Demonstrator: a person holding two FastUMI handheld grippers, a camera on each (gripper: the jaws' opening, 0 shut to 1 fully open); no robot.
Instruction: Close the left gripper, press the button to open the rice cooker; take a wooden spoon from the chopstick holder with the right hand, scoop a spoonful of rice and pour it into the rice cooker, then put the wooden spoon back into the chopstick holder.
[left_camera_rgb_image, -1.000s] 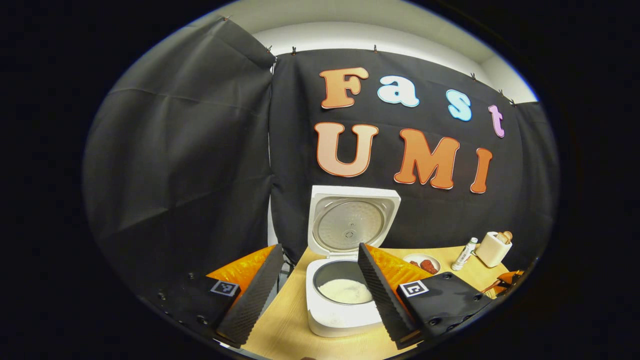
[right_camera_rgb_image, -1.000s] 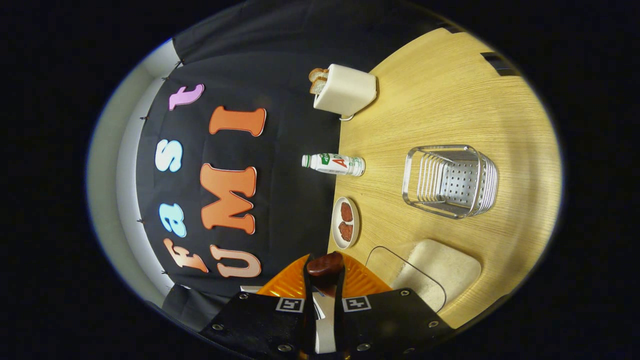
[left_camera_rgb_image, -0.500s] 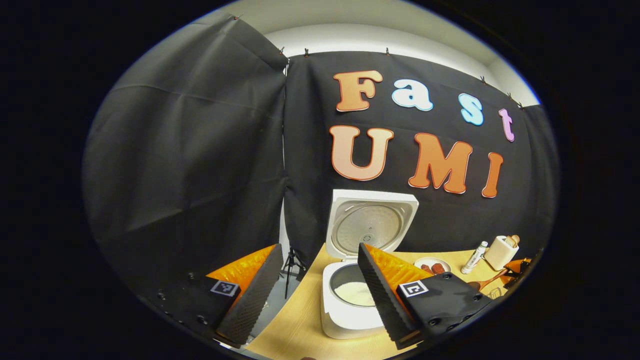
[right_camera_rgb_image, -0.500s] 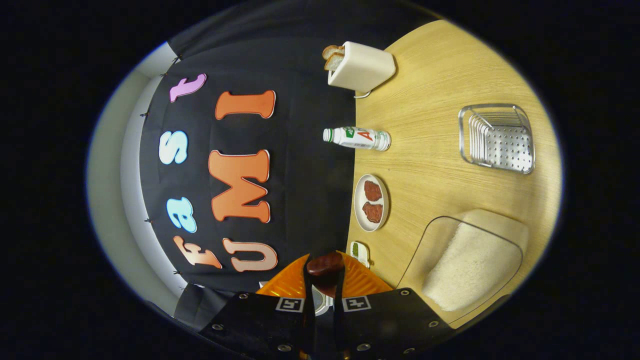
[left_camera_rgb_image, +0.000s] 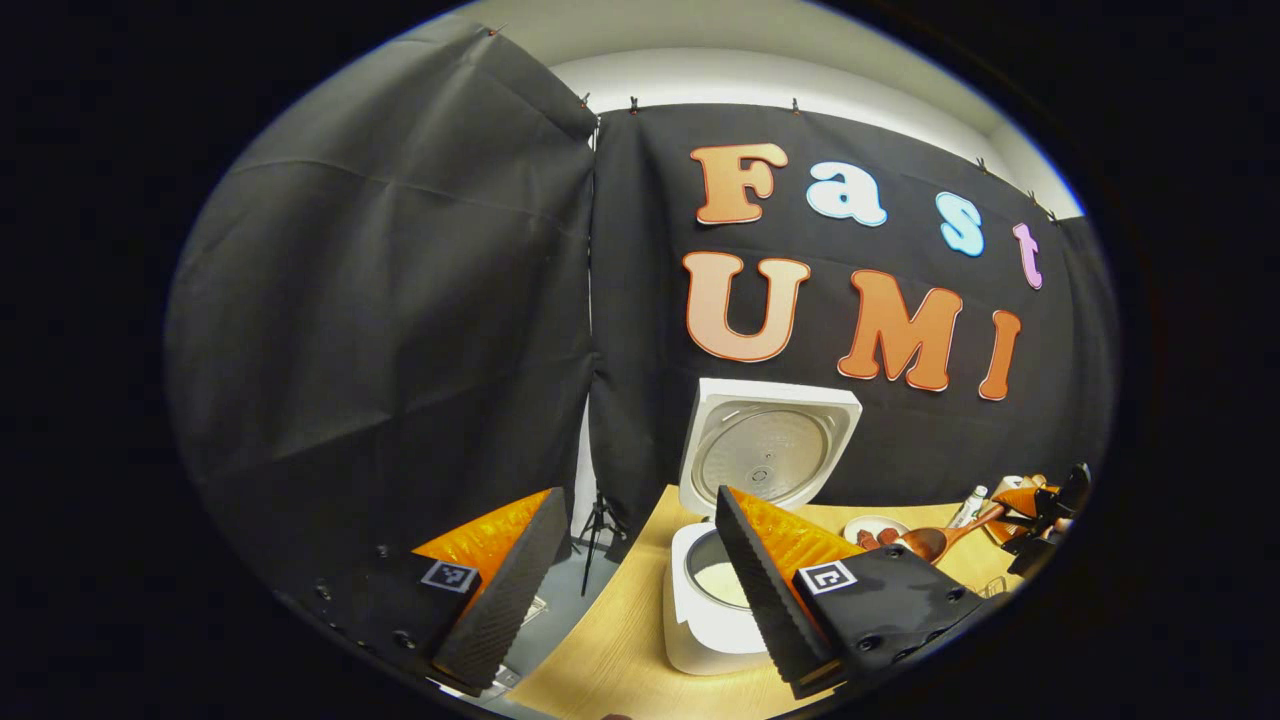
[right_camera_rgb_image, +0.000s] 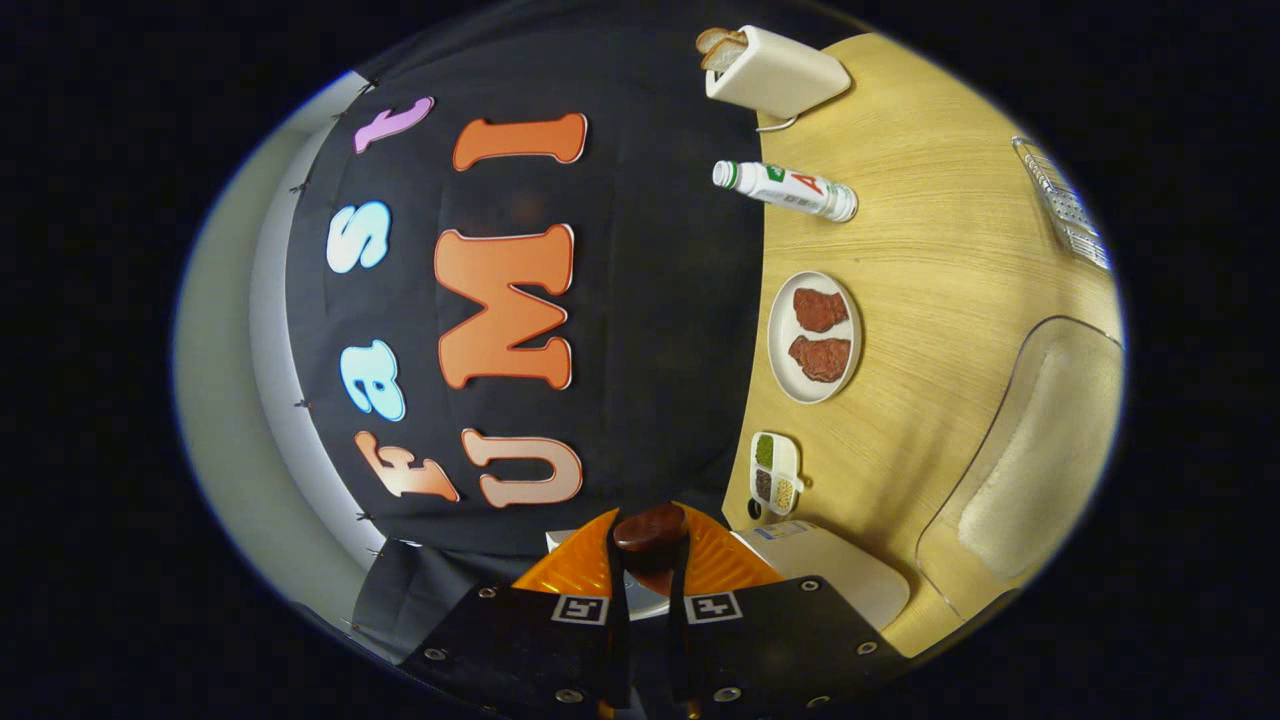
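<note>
Carrying the brown wooden spoon (right_camera_rgb_image: 650, 530) in my closed right jaws; left jaws stand open, empty. White rice cooker (left_camera_rgb_image: 745, 500) sits lid-up on the pale wooden worktop (right_camera_rgb_image: 930, 240), rice inside. Judged step: returning the spoon; next, reaching the wire chopstick holder (right_camera_rgb_image: 1065, 205).

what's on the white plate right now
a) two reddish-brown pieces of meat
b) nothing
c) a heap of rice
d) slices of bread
a: in the right gripper view the plate holds two reddish-brown pieces of meat lying next to each other, while the bread sits in the toaster and the rice in the clear container.
</note>
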